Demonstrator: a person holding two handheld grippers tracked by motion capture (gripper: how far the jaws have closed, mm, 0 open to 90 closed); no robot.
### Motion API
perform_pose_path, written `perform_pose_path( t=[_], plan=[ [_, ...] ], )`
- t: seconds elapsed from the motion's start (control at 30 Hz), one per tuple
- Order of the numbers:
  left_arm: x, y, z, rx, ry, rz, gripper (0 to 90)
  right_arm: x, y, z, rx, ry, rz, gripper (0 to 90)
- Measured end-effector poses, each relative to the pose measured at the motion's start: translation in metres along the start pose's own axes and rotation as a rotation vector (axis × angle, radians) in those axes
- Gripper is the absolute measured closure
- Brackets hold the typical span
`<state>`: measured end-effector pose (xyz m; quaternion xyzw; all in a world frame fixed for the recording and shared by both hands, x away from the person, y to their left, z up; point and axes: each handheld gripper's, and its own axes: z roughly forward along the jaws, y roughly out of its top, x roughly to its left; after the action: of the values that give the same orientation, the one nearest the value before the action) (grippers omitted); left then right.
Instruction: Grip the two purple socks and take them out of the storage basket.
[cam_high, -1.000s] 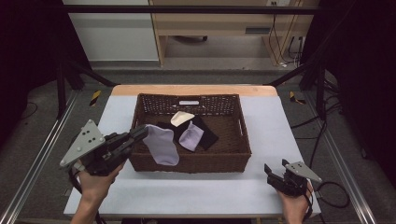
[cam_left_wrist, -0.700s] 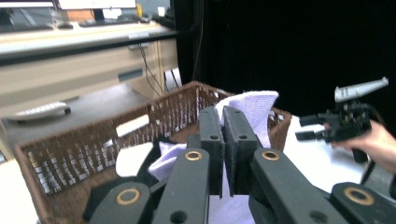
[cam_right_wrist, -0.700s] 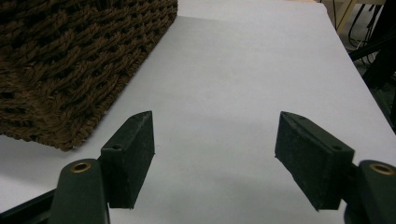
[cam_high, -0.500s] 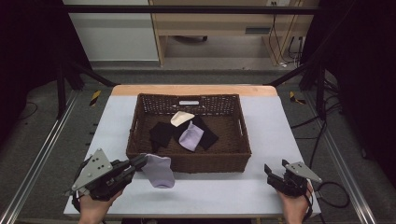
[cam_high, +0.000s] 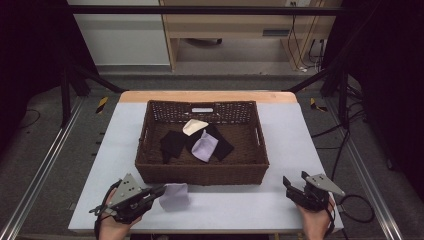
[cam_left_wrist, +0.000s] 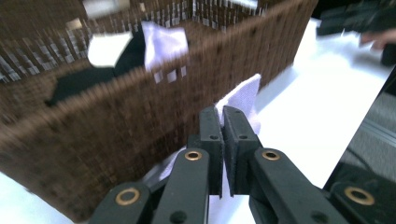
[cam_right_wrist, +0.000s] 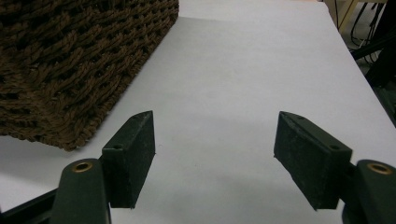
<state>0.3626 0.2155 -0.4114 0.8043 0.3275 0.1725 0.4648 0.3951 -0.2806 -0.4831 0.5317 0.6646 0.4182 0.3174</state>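
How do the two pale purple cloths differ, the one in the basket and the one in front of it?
The cloth in the basket lies free on black cloths, while the cloth on the table is pinched in the left hand-held gripper. The first rests inside the wicker basket; the second lies outside its front wall. Both are pale purple and crumpled.

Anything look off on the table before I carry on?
Nothing damaged or spilled. One lavender cloth lies outside the wicker basket, on the table in front of it, pinched in the left gripper. The other cloths are inside the basket.
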Motion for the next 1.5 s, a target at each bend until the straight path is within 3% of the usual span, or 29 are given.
perform_pose_path(
  t=[0.3,0.43,0.47,0.5,0.63,0.77,1.13,1.5],
  plan=[
    [0.006,-0.022,0.028,0.121,-0.012,-0.036,85.6,0.001,-0.001,0.0,0.003,0.001,-0.006,28.8],
    [0.008,-0.027,0.035,0.151,-0.011,-0.044,84.7,0.001,-0.001,0.0,0.008,0.004,-0.003,28.7],
    [0.009,-0.028,0.037,0.162,-0.013,-0.056,83.3,0.001,-0.001,0.0,0.009,0.003,-0.003,28.6],
    [0.01,-0.028,0.038,0.169,-0.003,-0.061,76.0,0.001,-0.001,0.0,0.011,0.004,-0.006,28.7],
    [0.011,-0.03,0.039,0.178,0.016,-0.075,69.4,0.001,-0.001,0.0,0.011,0.007,-0.002,28.6],
    [0.009,-0.025,0.03,0.139,0.043,-0.073,62.4,0.001,-0.001,0.0,0.009,0.007,0.0,28.1],
    [0.005,-0.008,0.006,0.041,0.064,-0.089,54.4,-0.002,-0.001,0.0,-0.001,0.005,0.02,27.1],
    [0.01,0.027,-0.018,-0.075,0.096,-0.073,51.3,0.0,0.001,0.002,-0.005,0.004,0.011,25.9]
  ],
)
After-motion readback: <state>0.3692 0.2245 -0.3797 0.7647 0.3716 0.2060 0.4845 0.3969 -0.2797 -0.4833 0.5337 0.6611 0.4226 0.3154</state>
